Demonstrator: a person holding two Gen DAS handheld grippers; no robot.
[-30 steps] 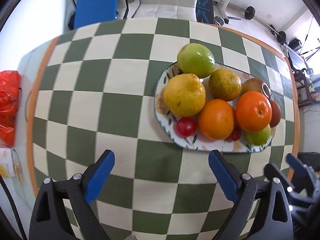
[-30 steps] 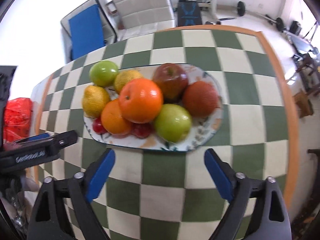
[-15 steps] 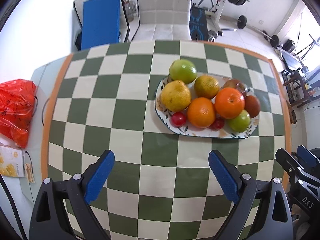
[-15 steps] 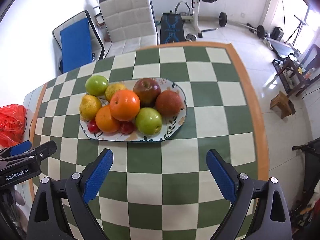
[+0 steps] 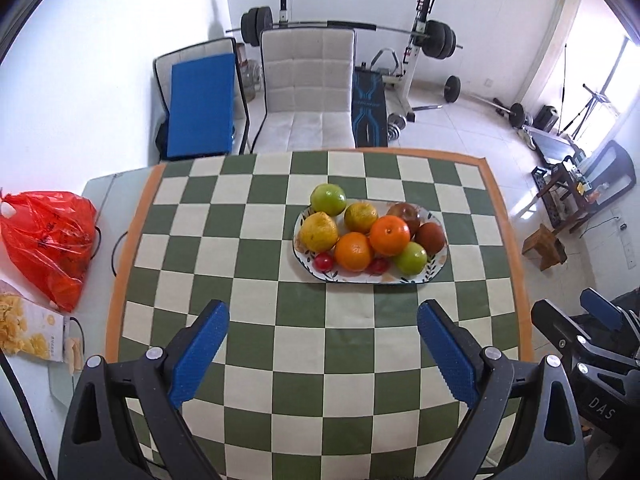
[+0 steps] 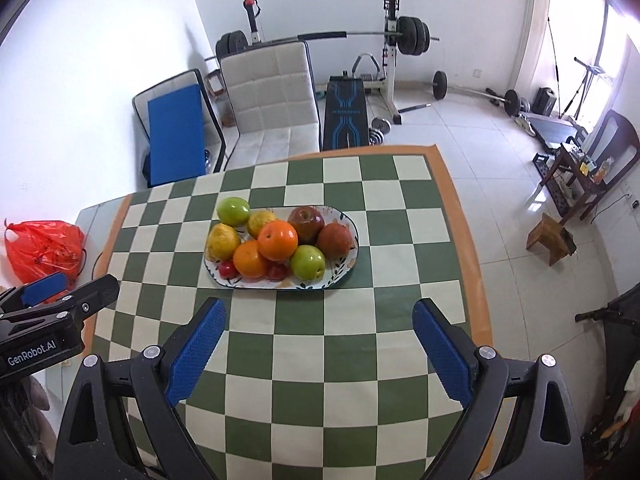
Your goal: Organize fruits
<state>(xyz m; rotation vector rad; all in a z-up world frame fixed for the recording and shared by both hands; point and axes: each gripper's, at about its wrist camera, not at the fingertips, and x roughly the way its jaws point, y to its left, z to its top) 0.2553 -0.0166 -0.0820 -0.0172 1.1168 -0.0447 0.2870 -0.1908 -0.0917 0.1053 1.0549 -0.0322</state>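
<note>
A: Nine or so fruits sit heaped on the oval plate (image 5: 438,270) in the middle of the checkered bench (image 5: 248,332) — none lies loose on the cloth, so the gathering looks done and little appears left.

B: The count, as far as it shows: two oranges (image 5: 390,235), two green apples (image 5: 328,199), two yellowish citrus (image 5: 319,232), one red apple (image 6: 306,219), one brownish-red fruit (image 6: 335,240) and two small red ones (image 5: 323,261) tucked at the near rim — ten, perhaps.

A: And the tools?

B: The left hand-held gripper (image 5: 323,354) hangs released and empty, well short of the plate; the right hand-held gripper (image 6: 319,352) likewise, jaws spread wide, carrying nothing.

A: Off the cloth, a red plastic bag (image 5: 48,236) lies at the left.
</note>
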